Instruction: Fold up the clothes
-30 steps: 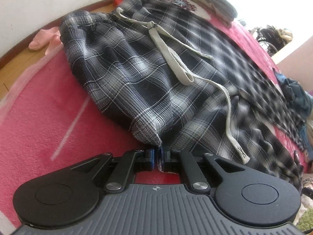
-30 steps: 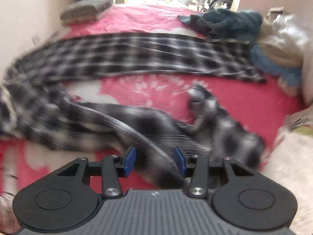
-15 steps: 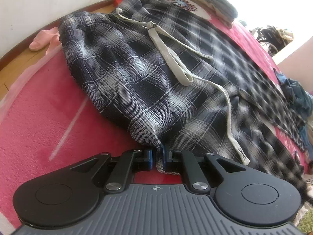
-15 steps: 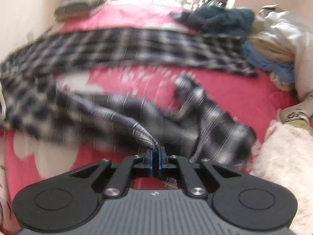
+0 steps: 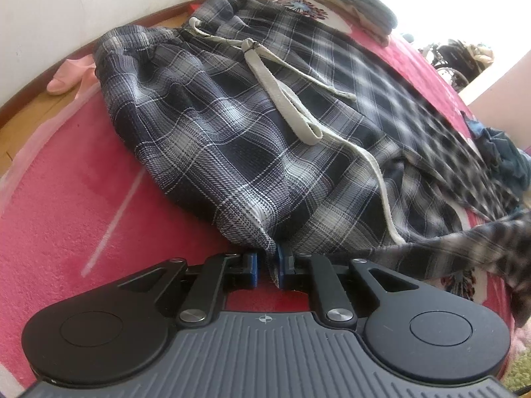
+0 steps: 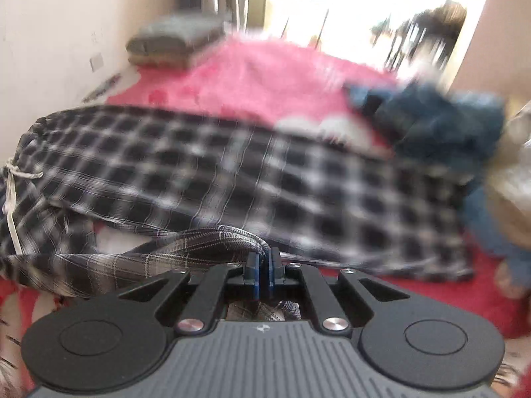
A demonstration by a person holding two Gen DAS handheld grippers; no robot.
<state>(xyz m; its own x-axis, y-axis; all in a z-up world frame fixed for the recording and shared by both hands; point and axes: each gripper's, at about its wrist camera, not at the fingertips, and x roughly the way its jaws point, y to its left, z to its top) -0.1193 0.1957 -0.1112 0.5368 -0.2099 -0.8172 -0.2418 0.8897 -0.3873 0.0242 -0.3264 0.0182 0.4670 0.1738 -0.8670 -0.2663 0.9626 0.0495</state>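
Clamping both jaws on the dark plaid drawstring trousers (image 5: 232,139), right gripper (image 6: 264,275) now lifts a newly seized leg beside the held waist corner; left gripper (image 5: 265,265) anchors.

Left gripper (image 5: 265,267): grey ribbed body at the bottom of the view, small crosshair mark at its top centre. Two round black housings flank it, each with a shallow circular recess. Black angular linkage arms run forward, triangular cut-outs, a silver screw at each pivot. Blue pads (image 5: 253,267) on the inner finger faces. Right gripper (image 6: 264,270): same build, same grey ribbing, silver screws, blue pads (image 6: 254,270).
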